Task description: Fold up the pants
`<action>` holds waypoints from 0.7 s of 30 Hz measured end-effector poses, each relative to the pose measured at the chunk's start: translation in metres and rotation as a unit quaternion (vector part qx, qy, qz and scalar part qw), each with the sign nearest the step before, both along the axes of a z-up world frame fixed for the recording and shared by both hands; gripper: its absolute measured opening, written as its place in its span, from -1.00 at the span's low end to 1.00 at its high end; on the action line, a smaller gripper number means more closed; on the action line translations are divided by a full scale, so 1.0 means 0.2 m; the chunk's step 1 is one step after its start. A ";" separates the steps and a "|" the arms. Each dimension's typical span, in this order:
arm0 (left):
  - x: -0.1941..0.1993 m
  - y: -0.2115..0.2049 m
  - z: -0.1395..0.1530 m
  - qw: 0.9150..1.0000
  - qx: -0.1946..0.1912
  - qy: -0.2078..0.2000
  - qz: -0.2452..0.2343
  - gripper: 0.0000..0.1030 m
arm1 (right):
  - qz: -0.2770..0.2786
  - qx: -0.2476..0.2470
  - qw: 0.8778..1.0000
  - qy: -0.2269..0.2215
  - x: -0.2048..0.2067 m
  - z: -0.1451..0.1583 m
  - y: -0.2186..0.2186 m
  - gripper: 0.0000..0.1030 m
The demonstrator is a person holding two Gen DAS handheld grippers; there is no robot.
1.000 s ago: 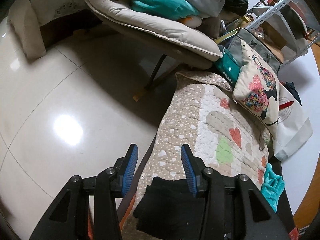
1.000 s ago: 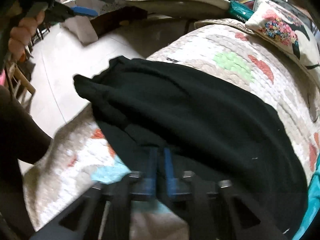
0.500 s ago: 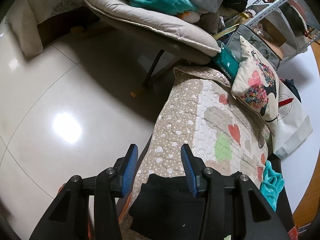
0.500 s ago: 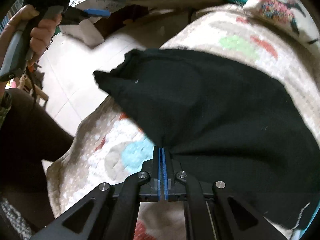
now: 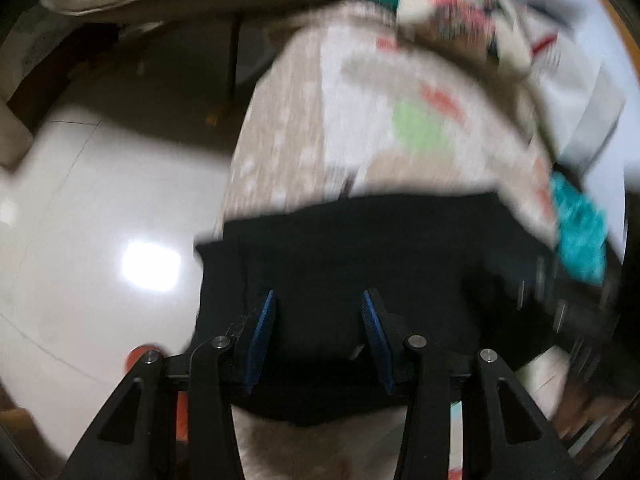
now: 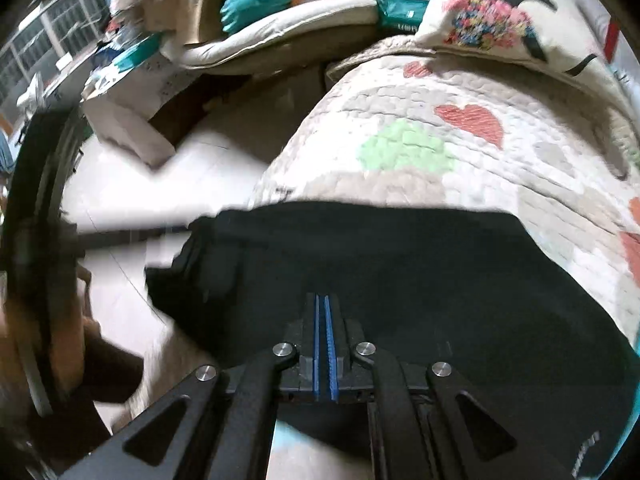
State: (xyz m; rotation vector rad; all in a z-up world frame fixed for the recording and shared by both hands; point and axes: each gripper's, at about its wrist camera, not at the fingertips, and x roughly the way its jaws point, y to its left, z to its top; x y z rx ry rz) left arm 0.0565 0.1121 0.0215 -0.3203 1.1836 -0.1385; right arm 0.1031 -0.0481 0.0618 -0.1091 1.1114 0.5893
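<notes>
On quilt (image 6: 460, 128) | pants (image 6: 400, 264) under parted left jaws | right jaws pinched together

You are looking at matt black cloth pants (image 6: 400, 272) lying on a bumpy quilted cotton-like quilt (image 6: 460, 136). Your gripper (image 6: 322, 308) is showing ribbed blue pads (image 6: 316, 344), matt black plastic arms and shiny metal pins. The floor (image 5: 100, 208) is gleaming, glossy tile.
</notes>
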 end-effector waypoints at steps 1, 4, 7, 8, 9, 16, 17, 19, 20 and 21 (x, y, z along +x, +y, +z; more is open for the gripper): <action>-0.03 -0.02 -0.05 1.000 0.020 0.014 -0.007 -0.15 | 0.012 -0.001 1.000 0.020 0.05 -0.04 0.05 -0.91; -0.09 -0.03 -0.08 0.998 0.050 0.001 -0.023 -0.15 | 0.025 -0.048 0.998 0.033 0.17 -0.16 0.21 -0.91; -0.12 0.01 -0.07 0.999 0.050 0.005 -0.019 -0.15 | 0.022 -0.053 0.998 0.010 0.30 -0.16 0.33 -0.92; -0.12 0.04 -0.08 0.999 0.046 0.012 -0.012 -0.15 | 0.009 -0.061 0.998 0.000 0.33 -0.14 0.35 -0.90; -0.12 0.07 -0.08 0.998 0.055 0.019 0.001 -0.15 | -0.005 -0.072 0.997 -0.007 0.36 -0.13 0.35 -0.87; -0.24 0.46 -0.08 0.982 -0.016 0.027 0.186 -0.15 | -0.015 -0.030 0.999 -0.029 0.30 0.03 0.27 -0.48; -0.27 0.48 -0.08 0.976 -0.050 0.020 0.210 -0.15 | 0.001 -0.026 0.999 -0.023 0.28 0.04 0.28 -0.47; -0.34 0.49 -0.10 0.963 -0.111 0.007 0.244 -0.15 | 0.027 -0.014 1.000 -0.005 0.26 0.03 0.31 -0.47; -0.36 0.47 -0.12 0.960 -0.126 0.006 0.250 -0.15 | 0.039 -0.011 0.999 0.002 0.23 0.02 0.34 -0.46; -0.37 0.45 -0.15 0.957 -0.145 0.006 0.252 -0.15 | 0.053 -0.010 0.999 0.007 0.23 0.01 0.38 -0.46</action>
